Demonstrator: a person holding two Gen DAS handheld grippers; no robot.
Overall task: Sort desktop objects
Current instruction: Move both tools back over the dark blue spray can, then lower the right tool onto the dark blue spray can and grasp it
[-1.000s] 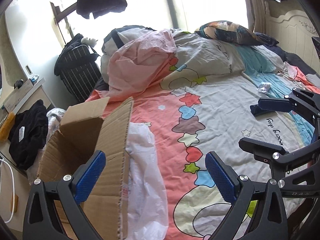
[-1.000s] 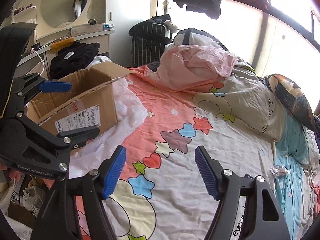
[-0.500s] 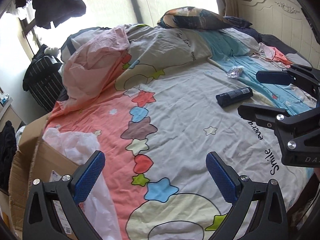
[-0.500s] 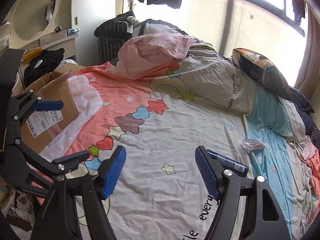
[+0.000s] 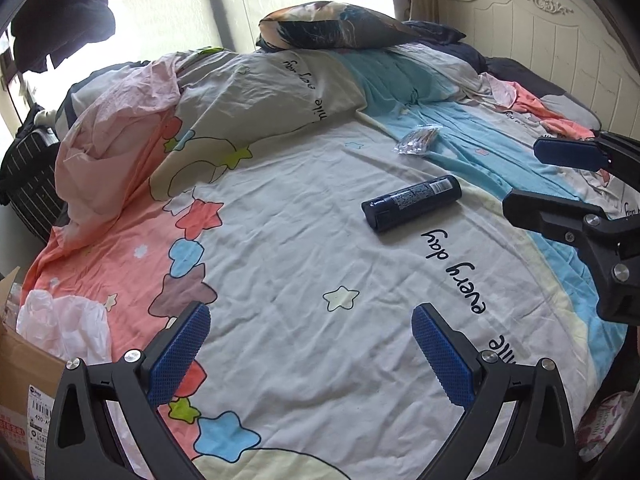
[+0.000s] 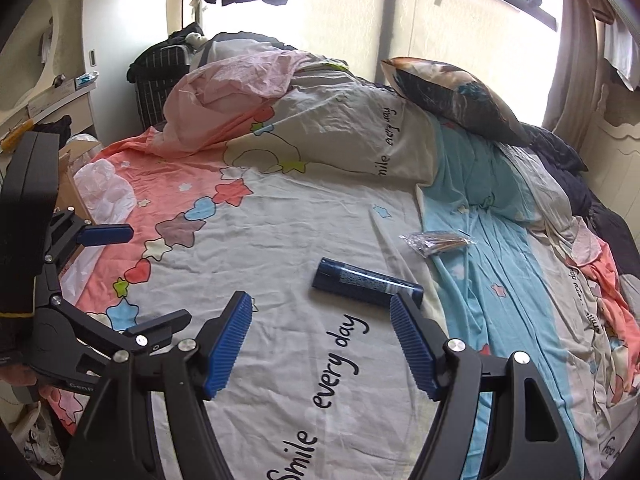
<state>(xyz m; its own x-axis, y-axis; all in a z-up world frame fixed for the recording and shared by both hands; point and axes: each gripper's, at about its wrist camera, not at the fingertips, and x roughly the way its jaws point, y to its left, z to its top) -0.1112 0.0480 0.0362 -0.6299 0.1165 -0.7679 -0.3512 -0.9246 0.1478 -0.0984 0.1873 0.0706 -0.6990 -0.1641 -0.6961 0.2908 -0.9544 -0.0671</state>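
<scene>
Two grippers, left [image 5: 310,354] and right [image 6: 320,344], hover above the bed's star-print cotton sheet [image 5: 280,240], fingers spread, nothing between them. Step in hand, as I judge it: approach. The dark blue cylindrical tube [image 6: 366,282] lies flat just ahead of the right fingers, with a clear crinkled packet [image 6: 436,242] beyond it. Next: descend and straddle the tube crosswise. Open sheet all round; brown cardboard box [image 5: 24,396] at the bed's left edge.
</scene>
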